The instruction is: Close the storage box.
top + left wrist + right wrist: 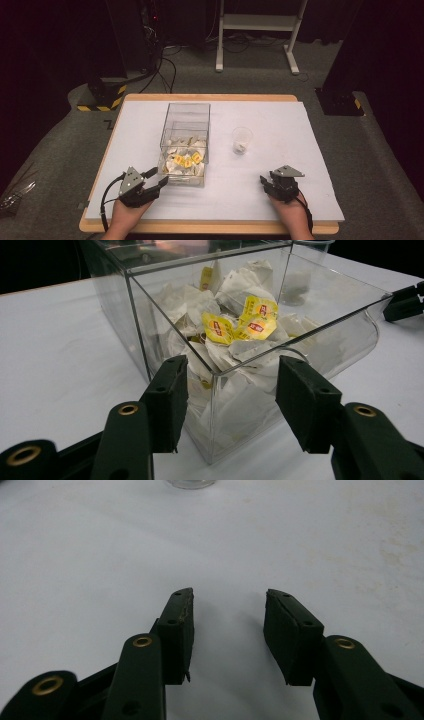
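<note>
Clear box [185, 142] stands left of centre on the tabletop [280, 195], long axis running away from the person, part-filled with white tea bags [235, 347]; a few yellow tags lie on top at the near end. Left gripper [156, 179] sits just short of the box's near left corner, jaws parted and empty, that corner edge straight ahead between them, not touched. Bags lie beyond and above the jaws; reaching them likely means going over the rim. Right gripper [266, 182] well apart to the right, jaws parted, empty, over bare tabletop. Small clear cup [242, 139] right of the box. Left hand clearly nearer.
</note>
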Available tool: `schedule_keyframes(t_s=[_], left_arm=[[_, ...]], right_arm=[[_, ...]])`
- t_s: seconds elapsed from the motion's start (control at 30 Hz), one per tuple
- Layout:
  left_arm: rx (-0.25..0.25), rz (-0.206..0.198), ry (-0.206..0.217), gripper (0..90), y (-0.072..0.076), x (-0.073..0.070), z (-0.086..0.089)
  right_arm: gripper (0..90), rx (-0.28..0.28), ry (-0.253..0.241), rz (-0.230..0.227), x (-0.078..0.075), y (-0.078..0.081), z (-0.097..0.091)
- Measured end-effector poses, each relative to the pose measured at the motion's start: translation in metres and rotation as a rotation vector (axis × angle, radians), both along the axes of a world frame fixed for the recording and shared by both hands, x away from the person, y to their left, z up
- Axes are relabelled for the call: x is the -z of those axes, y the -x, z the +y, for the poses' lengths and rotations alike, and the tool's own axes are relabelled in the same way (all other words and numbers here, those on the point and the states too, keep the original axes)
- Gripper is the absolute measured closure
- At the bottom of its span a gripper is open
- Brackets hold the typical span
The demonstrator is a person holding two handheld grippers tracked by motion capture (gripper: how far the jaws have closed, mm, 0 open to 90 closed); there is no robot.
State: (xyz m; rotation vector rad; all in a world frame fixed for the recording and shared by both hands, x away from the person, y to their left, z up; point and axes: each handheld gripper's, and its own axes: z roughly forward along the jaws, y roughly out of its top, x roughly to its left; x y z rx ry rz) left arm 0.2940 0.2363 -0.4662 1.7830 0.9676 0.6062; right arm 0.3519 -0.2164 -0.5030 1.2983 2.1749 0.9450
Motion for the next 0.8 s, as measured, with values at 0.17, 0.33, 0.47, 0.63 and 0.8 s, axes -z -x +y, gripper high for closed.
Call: schedule_keyframes(t_s=[0.17,0.33,0.47,0.63,0.8], left_arm=[[-0.009,-0.001,-0.003,47.9,-0.003,0.000,-0.003],[-0.021,-0.005,-0.003,47.8,-0.007,0.001,-0.005],[-0.022,0.005,-0.002,47.6,-0.009,0.001,-0.005],[-0.032,0.015,-0.009,47.5,-0.012,0.003,-0.006],[-0.043,0.013,-0.022,47.6,-0.015,0.003,-0.008]], right_arm=[[55.3,0.001,-0.001,0.000,0.000,0.000,0.000],[55.3,0.001,-0.002,0.001,0.000,0.000,0.000],[55.3,-0.001,-0.002,0.001,0.000,0.000,0.000],[55.2,0.000,-0.003,0.002,0.000,0.000,0.000],[55.0,-0.001,-0.004,0.002,0.000,0.000,0.000]])
